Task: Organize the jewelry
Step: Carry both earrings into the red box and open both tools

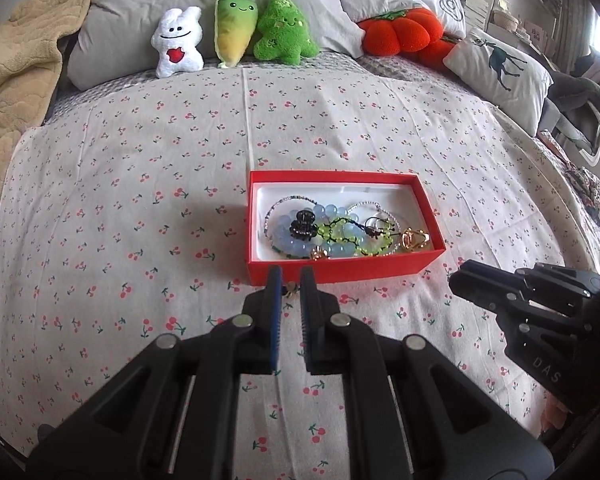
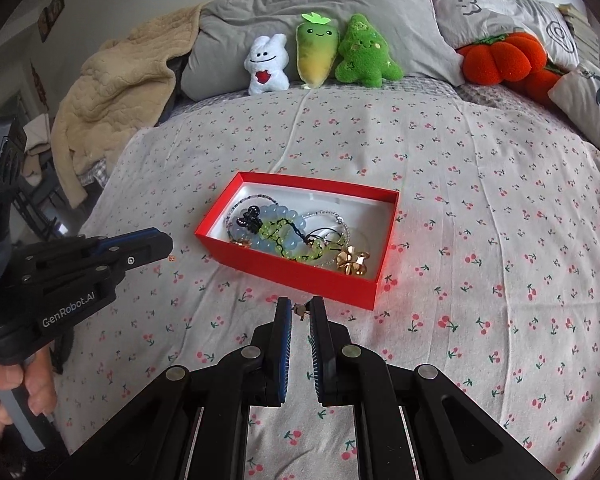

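Bed (image 1: 140,200) with a cherry-print sheet carries everything here. Left tool (image 1: 290,280) has its tips nearly together, pinching a small gold piece (image 1: 290,290), probably an earring; too small to tell for sure. Right tool (image 2: 300,308) is in the same state, tips close, clamped on a tiny gold item (image 2: 300,310), also too small to identify. Red box (image 1: 284,276) sits open on the sheet just ahead of both tools, slightly to the right of the left tool and slightly to the left of the right tool. Inside the box: blue bead bracelet (image 1: 296,246), green bead bracelet (image 1: 340,236), black hair claw (image 1: 302,224), thin beaded chain (image 1: 284,204), gold clip (image 1: 414,238), all tangled together. From the left wrist view the right tool shows off to the right, near the box's right corner. From the right wrist view the left tool shows off to the left, with a hand (image 2: 4,392) on its grip. Far beyond the box, plush toys (image 1: 236,28) line up against grey pillows (image 1: 140,8), with an orange pumpkin cushion (image 1: 400,34) further right.
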Available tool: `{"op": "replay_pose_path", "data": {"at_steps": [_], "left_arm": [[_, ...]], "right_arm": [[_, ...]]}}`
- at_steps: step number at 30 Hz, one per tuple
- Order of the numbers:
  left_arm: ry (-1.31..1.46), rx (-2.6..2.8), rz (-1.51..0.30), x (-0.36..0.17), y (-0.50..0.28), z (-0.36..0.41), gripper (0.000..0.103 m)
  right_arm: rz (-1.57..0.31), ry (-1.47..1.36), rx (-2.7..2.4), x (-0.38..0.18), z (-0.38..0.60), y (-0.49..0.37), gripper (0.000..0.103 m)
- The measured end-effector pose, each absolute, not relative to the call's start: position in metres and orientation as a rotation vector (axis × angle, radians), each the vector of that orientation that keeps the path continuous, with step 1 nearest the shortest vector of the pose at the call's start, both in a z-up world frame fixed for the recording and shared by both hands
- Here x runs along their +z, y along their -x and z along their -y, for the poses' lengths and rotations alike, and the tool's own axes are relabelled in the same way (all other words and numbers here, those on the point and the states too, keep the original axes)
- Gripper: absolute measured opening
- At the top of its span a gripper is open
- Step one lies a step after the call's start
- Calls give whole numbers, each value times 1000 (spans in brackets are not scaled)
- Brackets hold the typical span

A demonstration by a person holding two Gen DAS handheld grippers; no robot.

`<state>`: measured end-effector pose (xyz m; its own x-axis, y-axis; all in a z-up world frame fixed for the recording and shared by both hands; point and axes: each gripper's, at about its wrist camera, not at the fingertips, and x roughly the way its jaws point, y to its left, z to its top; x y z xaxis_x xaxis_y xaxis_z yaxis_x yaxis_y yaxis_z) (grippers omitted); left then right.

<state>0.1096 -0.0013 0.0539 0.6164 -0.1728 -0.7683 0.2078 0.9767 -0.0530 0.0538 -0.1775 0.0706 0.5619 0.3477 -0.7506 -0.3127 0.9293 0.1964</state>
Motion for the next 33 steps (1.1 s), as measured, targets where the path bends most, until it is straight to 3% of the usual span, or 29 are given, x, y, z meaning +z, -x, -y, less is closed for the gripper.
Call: {"op": "replay_pose_path", "data": {"at_steps": [19,23,33], "left_arm": [[28,-198,-883,22,-183,7,10],[34,-196,-884,20,-184,7,28],[16,-195,-872,35,-169,8,47]], "right_arm": [[-877,-159,348,59,193,-135,9],[-887,-158,332,53,191,-142,9],[-894,-143,304,50,183,-150,10]]}}
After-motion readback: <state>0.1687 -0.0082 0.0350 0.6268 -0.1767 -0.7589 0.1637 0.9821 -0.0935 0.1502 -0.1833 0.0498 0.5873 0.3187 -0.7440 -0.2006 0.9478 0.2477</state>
